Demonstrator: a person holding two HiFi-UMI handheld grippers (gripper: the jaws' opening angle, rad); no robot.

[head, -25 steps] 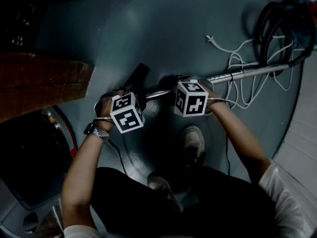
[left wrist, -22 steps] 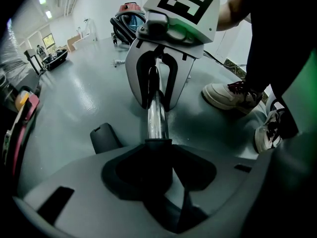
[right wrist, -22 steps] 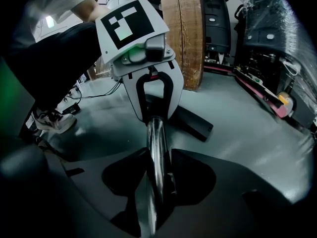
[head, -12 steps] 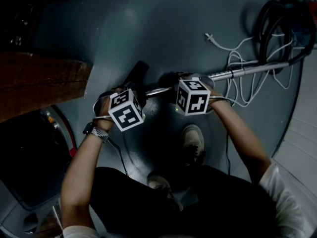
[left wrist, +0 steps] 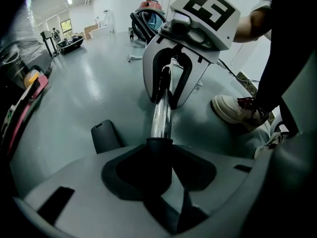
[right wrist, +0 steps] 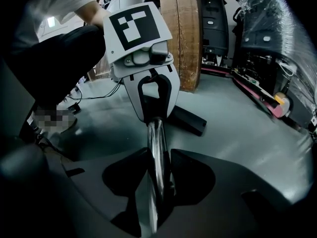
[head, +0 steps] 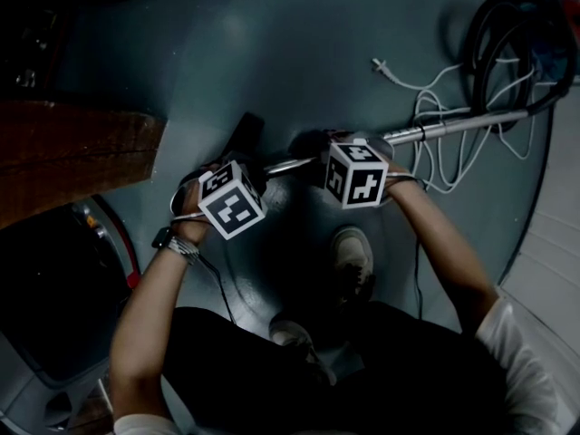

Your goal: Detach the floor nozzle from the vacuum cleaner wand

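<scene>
A chrome vacuum wand (head: 453, 125) lies low across the grey floor, running from the hose at the right to the black floor nozzle (head: 246, 134). My left gripper (head: 252, 175) is shut on the black nozzle neck (left wrist: 159, 150) where the tube enters it; the nozzle's slab (left wrist: 105, 135) rests on the floor beside it. A hand's width up the tube, my right gripper (head: 324, 157) is shut on the chrome wand (right wrist: 157, 148), and its jaws have just been closing a little tighter on it. Each gripper faces the other along the tube: the right gripper (left wrist: 173, 76), the left gripper (right wrist: 148, 90).
A coiled black hose (head: 507, 34) and a loose white cord (head: 435, 107) lie at the far right. A wooden board (head: 72, 152) stands at the left, with dark equipment below it. The person's shoes (head: 353, 261) are planted just behind the wand.
The left gripper's marker cube has rolled a little about its own axis. Both hands stay where they were on the wand, and the wand has barely shifted.
</scene>
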